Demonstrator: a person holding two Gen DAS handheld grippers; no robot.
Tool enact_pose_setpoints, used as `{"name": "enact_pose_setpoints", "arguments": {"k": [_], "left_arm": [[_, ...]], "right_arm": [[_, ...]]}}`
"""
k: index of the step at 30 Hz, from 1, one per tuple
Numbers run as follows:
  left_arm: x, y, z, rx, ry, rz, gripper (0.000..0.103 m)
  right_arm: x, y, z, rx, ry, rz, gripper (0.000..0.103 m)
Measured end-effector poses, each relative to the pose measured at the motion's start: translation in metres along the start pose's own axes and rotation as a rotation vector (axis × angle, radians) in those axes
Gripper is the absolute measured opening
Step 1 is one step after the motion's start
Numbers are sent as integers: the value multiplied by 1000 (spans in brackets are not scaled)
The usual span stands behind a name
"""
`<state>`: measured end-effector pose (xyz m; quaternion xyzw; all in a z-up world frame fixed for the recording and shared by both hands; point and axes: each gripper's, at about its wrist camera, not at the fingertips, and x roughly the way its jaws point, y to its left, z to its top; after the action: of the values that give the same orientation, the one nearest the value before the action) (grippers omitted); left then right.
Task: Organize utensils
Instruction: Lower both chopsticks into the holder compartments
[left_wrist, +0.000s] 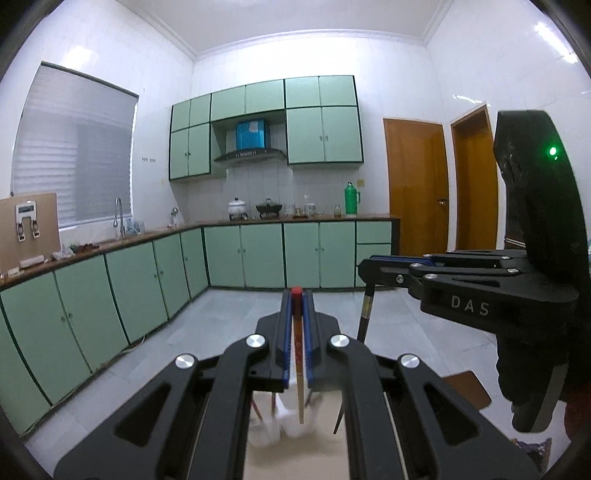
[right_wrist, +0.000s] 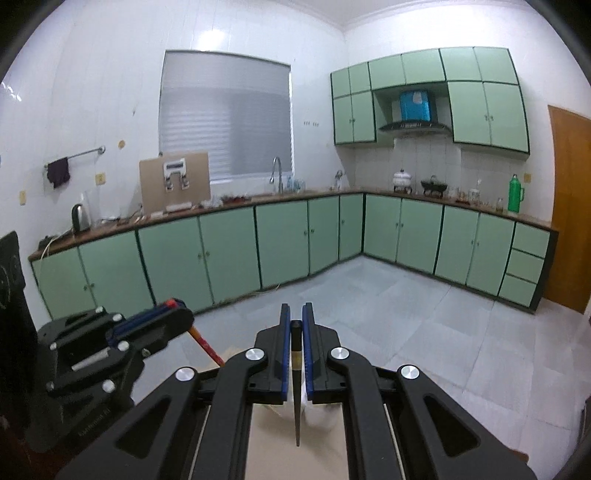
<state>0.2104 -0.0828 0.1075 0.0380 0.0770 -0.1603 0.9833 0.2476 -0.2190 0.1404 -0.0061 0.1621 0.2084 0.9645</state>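
one word, "das", marks the right gripper (left_wrist: 369, 264) clamping a black chopstick (left_wrist: 364, 317).

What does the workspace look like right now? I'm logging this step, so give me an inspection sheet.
Surface: pale tabletop below both grippers.
Job's things: red-tipped chopstick and black chopstick, both held upright; white holder, blurred.
Clutter: nothing seen.
Grippers: left gripper shut on red-tipped chopstick; right gripper shut on black chopstick.
Cables: nothing seen nearby.
Surroundings: green cabinets, window blind, wooden door.
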Motion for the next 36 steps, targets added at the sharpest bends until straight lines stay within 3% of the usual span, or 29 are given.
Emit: {"name": "enact_pose_setpoints", "arguments": {"k": [7, 19, 27, 36], "left_arm": [[53, 8, 11, 3, 8, 29, 4], [123, 34, -28, 2, 131, 69, 5], [143, 56, -54, -22, 195, 68, 5], [152, 70, -75, -42, 252, 64, 5]], "right_arm": [[46, -20, 16, 34, -23, -26, 6], [131, -46, -22, 70, 51, -60, 6], [150, -49, -60, 86, 122, -55, 6], [160, -45, -78, 76, 177, -58, 6]]}}
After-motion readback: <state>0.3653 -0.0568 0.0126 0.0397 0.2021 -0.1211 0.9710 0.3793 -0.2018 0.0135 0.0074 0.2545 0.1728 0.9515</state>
